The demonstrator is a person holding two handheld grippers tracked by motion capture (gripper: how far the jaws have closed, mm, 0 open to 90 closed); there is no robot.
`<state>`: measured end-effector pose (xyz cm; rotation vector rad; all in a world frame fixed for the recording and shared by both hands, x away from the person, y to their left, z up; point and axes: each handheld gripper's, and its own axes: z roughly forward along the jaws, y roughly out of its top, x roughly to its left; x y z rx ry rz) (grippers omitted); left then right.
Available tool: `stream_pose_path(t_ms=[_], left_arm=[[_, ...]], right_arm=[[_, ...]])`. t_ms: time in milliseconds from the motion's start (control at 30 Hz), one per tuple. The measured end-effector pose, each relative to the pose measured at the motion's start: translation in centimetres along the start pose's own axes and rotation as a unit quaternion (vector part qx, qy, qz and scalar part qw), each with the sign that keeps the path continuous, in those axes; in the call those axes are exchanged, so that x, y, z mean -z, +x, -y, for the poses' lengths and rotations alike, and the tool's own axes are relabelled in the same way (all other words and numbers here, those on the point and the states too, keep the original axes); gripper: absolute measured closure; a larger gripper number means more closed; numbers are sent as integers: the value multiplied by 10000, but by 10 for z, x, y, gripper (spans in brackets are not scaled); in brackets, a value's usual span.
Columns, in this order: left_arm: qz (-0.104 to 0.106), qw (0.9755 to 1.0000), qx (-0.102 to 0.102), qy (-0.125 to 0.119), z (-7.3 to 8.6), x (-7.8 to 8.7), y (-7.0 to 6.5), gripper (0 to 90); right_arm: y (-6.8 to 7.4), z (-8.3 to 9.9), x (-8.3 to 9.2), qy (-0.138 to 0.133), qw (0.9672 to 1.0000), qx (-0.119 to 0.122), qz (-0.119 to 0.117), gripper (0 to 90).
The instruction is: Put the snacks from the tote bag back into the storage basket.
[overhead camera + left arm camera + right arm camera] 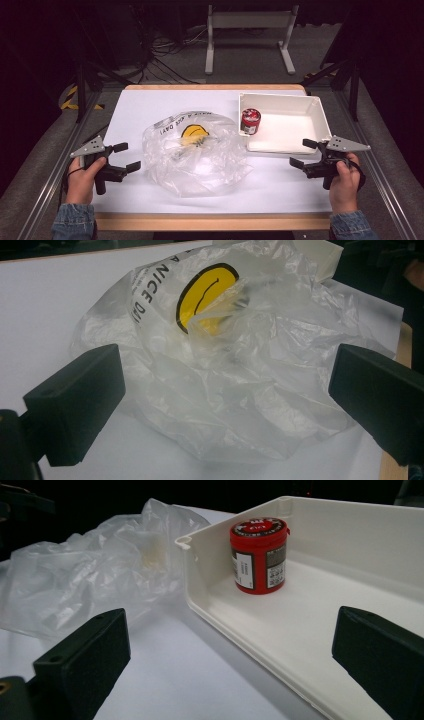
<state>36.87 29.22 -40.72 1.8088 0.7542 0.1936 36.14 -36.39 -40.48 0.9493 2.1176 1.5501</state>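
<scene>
High view: clear plastic bag [195, 152] lies crumpled at frame centre on the white table [135, 107], yellow smiley print up. Left gripper [125, 156] sits at mid-left, jaws spread, empty, just beside the bag's left edge, not touching. Right gripper [302, 152] at mid-right, jaws also spread, empty, close to the front rim of the white tray [300, 145]. Red jar [250, 121] stands upright in the tray's left corner.

Left gripper view: bag [235, 375] spans centre frame between the two wide-apart jaws, smiley in upper centre. Film is thin, limp and wrinkled; my read is near weightless, slippery, will collapse and slide rather than lift as one shape. Best hold is probably a bunched fold or raised ridge near the edge, pinched fully, not flat film.

Right gripper view: jar [259, 555] upper centre inside the tray [320, 645], bag [85, 580] at upper left, apart from the jaws, which stand wide. Jar looks rigid with a smooth wall; squeeze across the body below the lid.
</scene>
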Motion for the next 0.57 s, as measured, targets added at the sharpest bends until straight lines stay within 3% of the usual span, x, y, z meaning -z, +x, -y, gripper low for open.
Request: stream_pose_path(t_ms=[233,433,567], left_arm=[[-7,10000,-61,42,1,-2,2,22],[-32,9999,-50,-90,3,0,4,23],[-7,10000,-39,-83,3,-1,4,23]], right_arm=[[-3,11,-9,193,9996,107,151,21],[-3,13,-11,15,9991,-85,406,22],[-2,13,-12,-17,9994,-30,342,21]])
